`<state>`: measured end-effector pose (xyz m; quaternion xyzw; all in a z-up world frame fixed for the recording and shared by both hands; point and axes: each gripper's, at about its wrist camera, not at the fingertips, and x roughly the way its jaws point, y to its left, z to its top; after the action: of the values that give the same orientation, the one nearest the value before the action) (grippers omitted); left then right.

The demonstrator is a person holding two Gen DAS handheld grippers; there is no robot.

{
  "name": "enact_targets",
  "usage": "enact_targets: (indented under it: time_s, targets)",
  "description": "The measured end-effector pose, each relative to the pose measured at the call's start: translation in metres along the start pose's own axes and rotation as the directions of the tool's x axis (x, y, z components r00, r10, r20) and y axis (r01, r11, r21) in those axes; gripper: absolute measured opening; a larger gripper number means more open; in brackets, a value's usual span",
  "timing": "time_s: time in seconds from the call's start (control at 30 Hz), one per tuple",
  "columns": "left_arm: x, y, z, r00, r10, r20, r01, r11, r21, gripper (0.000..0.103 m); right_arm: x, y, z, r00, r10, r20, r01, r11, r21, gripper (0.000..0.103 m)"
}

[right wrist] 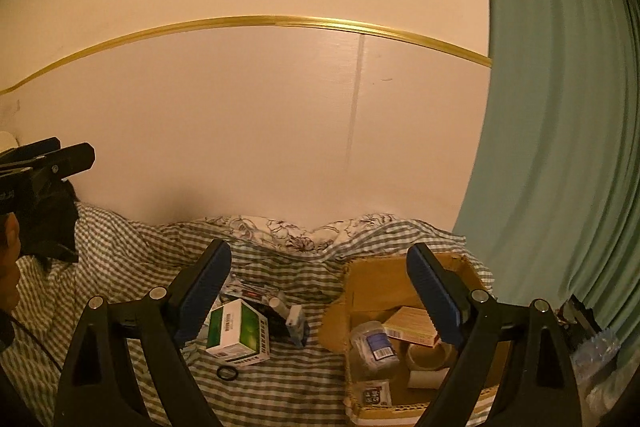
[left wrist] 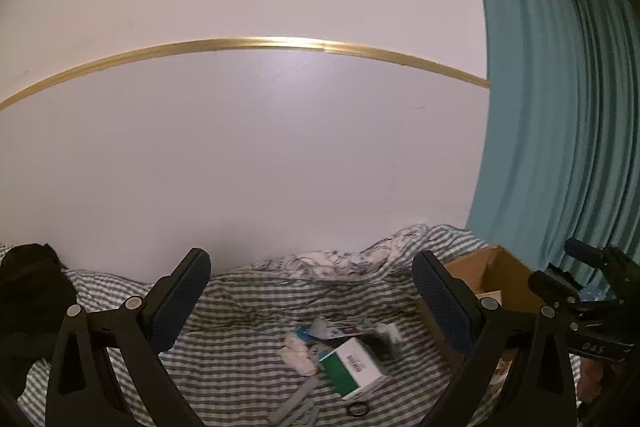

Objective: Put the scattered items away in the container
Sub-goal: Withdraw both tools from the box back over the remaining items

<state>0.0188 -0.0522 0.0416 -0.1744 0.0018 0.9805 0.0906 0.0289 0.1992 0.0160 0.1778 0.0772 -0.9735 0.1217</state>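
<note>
A green and white box [left wrist: 356,367] lies on the striped bedsheet among several small items, with a black ring [left wrist: 357,409] in front of it and a crumpled white tissue [left wrist: 298,353] to its left. The box [right wrist: 238,333] and ring [right wrist: 227,373] also show in the right wrist view. A cardboard box [right wrist: 360,291] stands to the right and holds a tape roll [right wrist: 428,355] and several packets. My left gripper [left wrist: 312,291] is open and empty above the items. My right gripper [right wrist: 320,283] is open and empty, between the items and the cardboard box [left wrist: 500,267].
A plain wall with a gold strip [left wrist: 280,43] rises behind the bed. A teal curtain [left wrist: 552,107] hangs at the right. A dark bundle [left wrist: 28,283] lies at the far left of the bed. A floral pillow [right wrist: 288,231] lies against the wall.
</note>
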Motion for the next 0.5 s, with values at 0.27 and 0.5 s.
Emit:
enact_targets:
  time_s: [0.27, 0.5]
  targets:
    - [0.019, 0.023, -0.015, 0.999, 0.002, -0.043, -0.003, 1.0, -0.007, 0.103, 0.022, 0.015, -0.009, 0.999, 0.033, -0.036, -0.034, 0.999, -0.012, 0.09]
    - [0.042, 0.029, -0.036, 0.996, -0.008, -0.085, 0.012, 0.999, 0.041, 0.103, 0.052, 0.037, -0.021, 0.993, 0.062, -0.099, -0.067, 0.997, -0.044, 0.09]
